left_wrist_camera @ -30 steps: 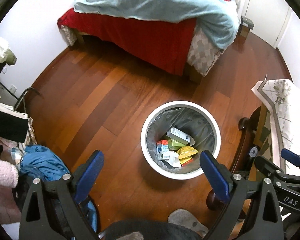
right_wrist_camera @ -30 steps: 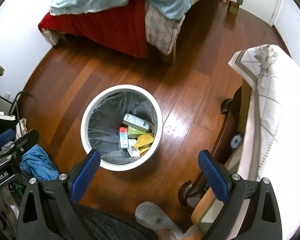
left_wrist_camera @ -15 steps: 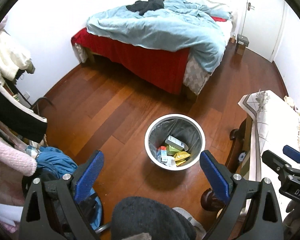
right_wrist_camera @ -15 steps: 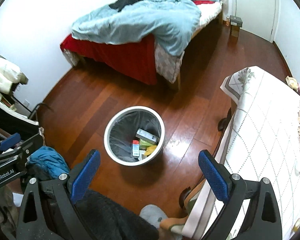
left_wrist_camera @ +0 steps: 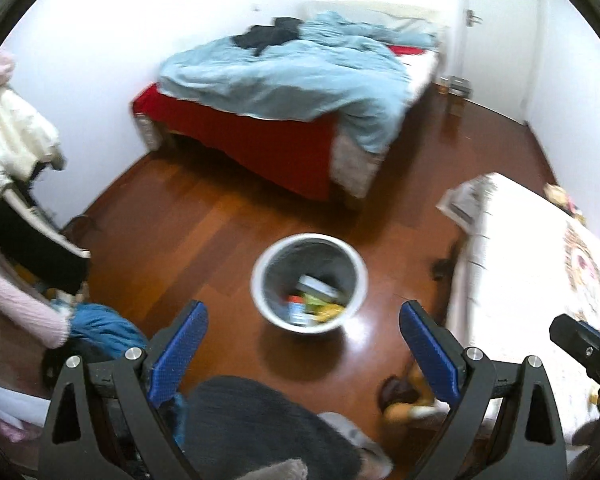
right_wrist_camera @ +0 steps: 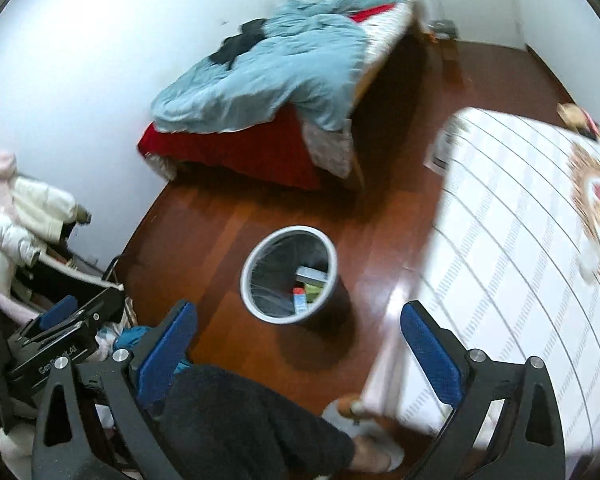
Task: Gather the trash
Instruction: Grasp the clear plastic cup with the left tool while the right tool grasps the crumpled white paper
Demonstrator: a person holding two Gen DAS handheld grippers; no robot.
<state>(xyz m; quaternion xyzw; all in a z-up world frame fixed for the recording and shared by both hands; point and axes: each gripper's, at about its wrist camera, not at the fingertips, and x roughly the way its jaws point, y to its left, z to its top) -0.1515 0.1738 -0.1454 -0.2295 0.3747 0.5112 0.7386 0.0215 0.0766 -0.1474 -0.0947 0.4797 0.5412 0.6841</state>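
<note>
A white round trash bin with a grey liner stands on the wooden floor, far below both grippers; it also shows in the right wrist view. Several cartons and wrappers lie in its bottom, also seen in the right wrist view. My left gripper is open and empty, high above the floor. My right gripper is open and empty at about the same height. The left gripper's body shows at the left of the right wrist view. Both views are motion-blurred.
A bed with a light blue duvet and red sheet stands at the back. A table with a white patterned cloth is at the right. Clothes hang on a rack at the left. The person's dark-trousered leg is below.
Both grippers have risen well away from the bin, which now looks much smaller. The views tilted up, showing more bed, wall and tablecloth. Both stayed open.
</note>
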